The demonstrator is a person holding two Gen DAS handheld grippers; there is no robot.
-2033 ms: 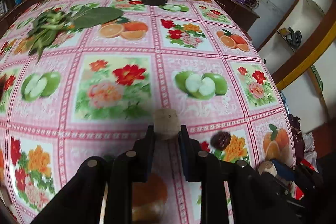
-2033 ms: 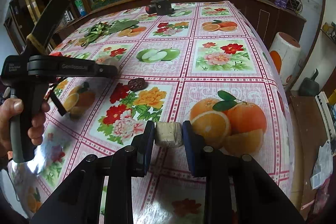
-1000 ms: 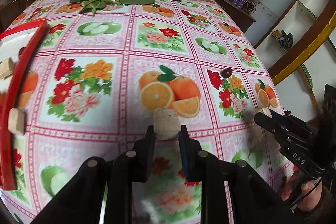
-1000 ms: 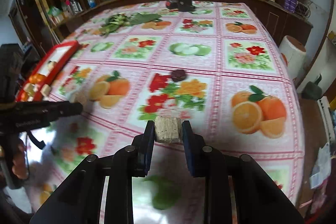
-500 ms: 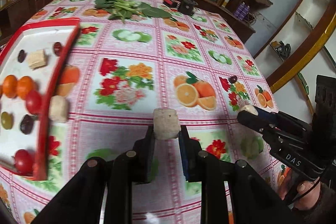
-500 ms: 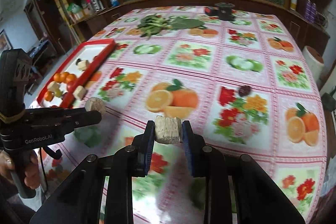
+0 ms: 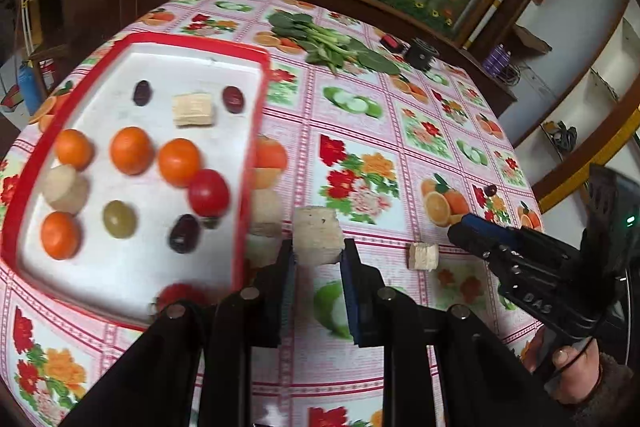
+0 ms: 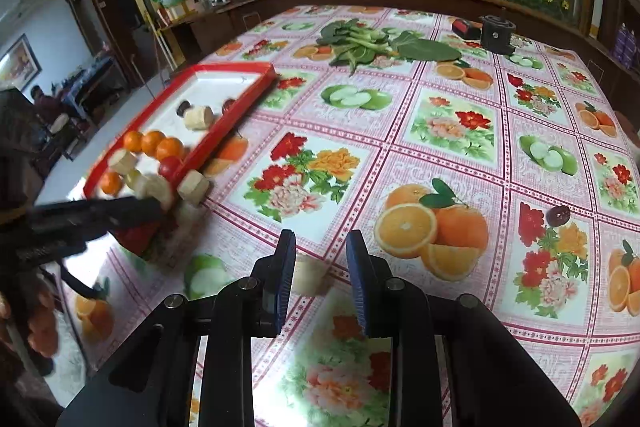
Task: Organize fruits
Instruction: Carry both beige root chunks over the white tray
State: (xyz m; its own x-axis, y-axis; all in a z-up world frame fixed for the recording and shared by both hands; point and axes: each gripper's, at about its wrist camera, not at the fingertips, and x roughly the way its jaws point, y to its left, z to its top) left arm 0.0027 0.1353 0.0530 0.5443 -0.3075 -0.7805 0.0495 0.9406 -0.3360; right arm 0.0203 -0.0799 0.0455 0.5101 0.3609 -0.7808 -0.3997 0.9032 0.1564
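Sugarcane chunk [image 7: 317,235], pale and blocky, sits pinched between the left gripper [image 7: 316,259] jaws, carried just right of the red tray [image 7: 240,187] rim. That tray lies to the left and ahead of it, loaded with small oranges [image 7: 131,150], a red tomato [image 7: 209,192], a green grape [image 7: 119,218], dark dates [image 7: 184,233] and another cane piece [image 7: 193,110]. So the coming move, I'd judge, is a short swing left over the rim, and the left hand is clearly the nearer one.

Over on the other side, the right gripper [image 8: 321,267] has its jaws spread, with a blurred pale piece [image 8: 310,281] between them, looking free on the floral tablecloth [image 8: 440,131]. The left wrist view confirms it: a second cane piece [image 7: 418,256] lies apart from the right gripper's tips. What the right wrist view adds is a loose chunk [image 8: 193,189] resting outside the tray's near rim, plus a lone date [image 8: 558,215] well off to the right. Leafy greens [image 8: 360,41] sit far back.
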